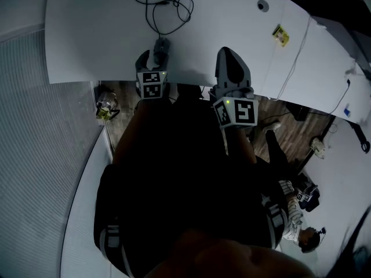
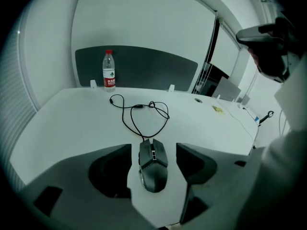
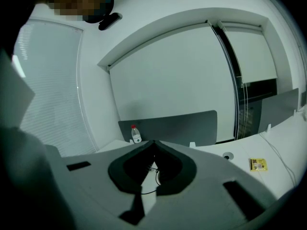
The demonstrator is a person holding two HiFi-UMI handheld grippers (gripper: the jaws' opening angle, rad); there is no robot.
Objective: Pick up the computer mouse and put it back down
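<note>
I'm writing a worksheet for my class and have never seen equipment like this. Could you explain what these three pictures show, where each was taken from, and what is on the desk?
There is no robot: a person holds a clamp-like tool in each hand. One picture comes from a camera on the person's head, looking down. The other two come from cameras riding on the tools. On the white desk lie a computer mouse and its looped cable; a water bottle stands at the back. The left hand-held gripper is open around the mouse, not pressing it. The right hand-held gripper is shut and empty.
</note>
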